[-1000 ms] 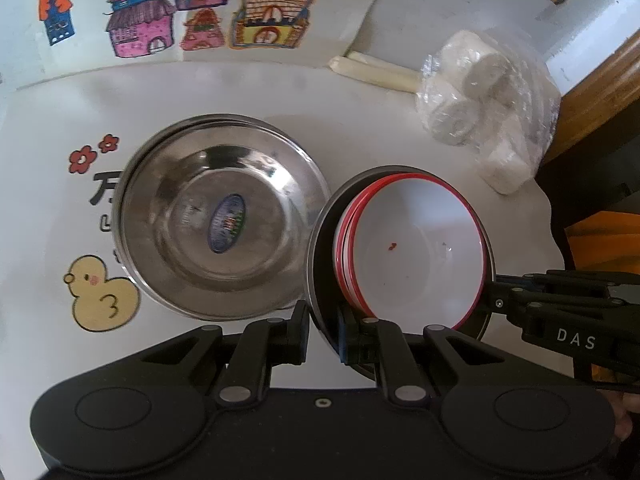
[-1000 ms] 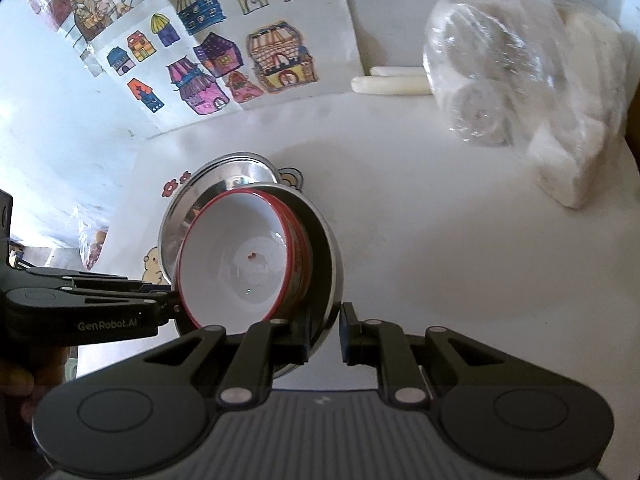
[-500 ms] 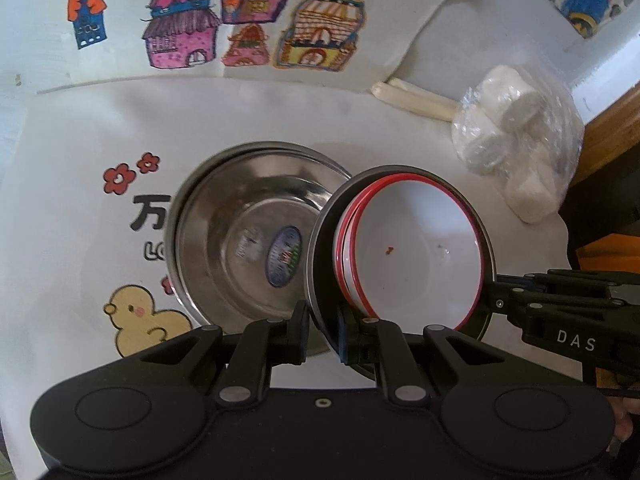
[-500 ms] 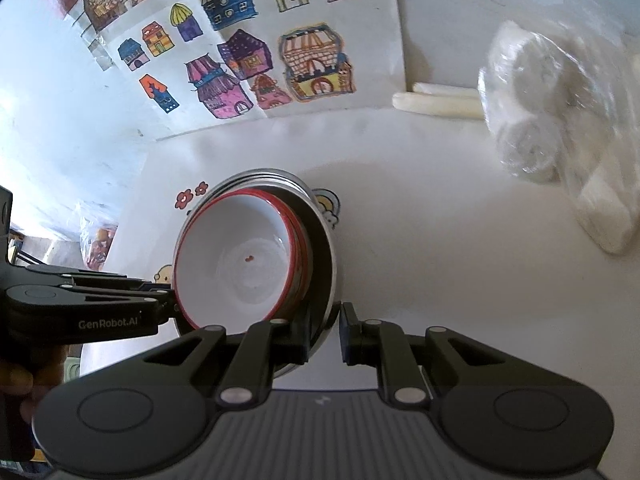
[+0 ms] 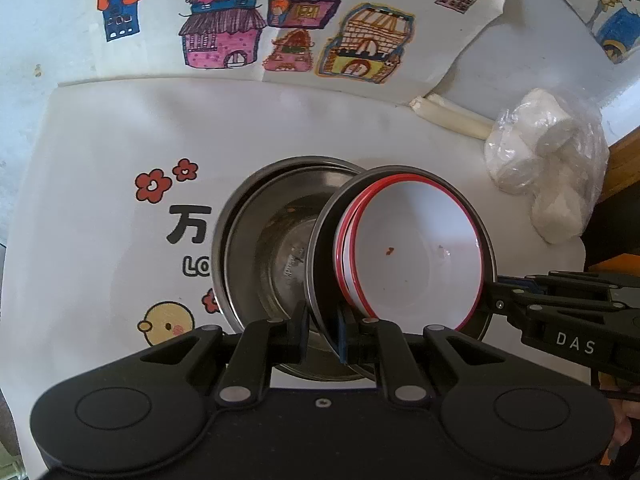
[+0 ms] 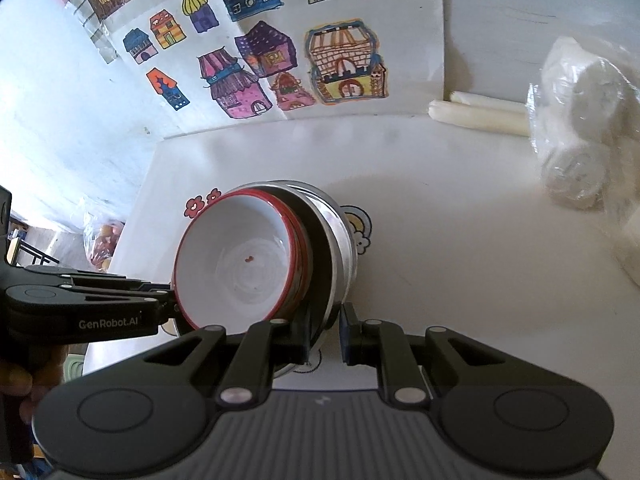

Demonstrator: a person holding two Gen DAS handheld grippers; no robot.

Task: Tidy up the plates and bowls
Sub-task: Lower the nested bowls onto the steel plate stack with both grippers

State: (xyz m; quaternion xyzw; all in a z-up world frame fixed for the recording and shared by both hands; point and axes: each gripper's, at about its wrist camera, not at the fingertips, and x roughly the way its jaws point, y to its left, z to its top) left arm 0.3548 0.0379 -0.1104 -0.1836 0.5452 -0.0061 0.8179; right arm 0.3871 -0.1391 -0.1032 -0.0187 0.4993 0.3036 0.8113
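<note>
- The left tongs (image 5: 323, 330) are squeezed on the near left edge of a dark metal plate (image 5: 320, 240), one finger on each side of the rim.
- The right tongs (image 6: 325, 326) are squeezed on the other edge of the same plate (image 6: 320, 264).
- In the left view the right tongs (image 5: 490, 300) come in from the right and touch the plate's right rim.
- In the right view the left tongs (image 6: 172, 304) come in from the left and reach the plate's left rim.
- The plate is held up between the two tongs and tips a bit.
- White bowls with red rims (image 5: 412, 256) sit stacked inside the plate; the top one has a small red speck in it.
- Under the plate and to its left, a big shiny metal bowl (image 5: 260, 256) sits on the white mat (image 5: 120, 152). The plate hangs over its right part.
- The mat has red flowers, black letters and a yellow duck (image 5: 168, 322) printed on it.
- Far behind the mat is a paper with coloured houses (image 5: 304, 28).
- Two pale sticks (image 5: 452, 114) lie at the far right of the mat.
- A clear bag of white rolls (image 5: 548, 168) sits to the right, well apart from the bowls.
</note>
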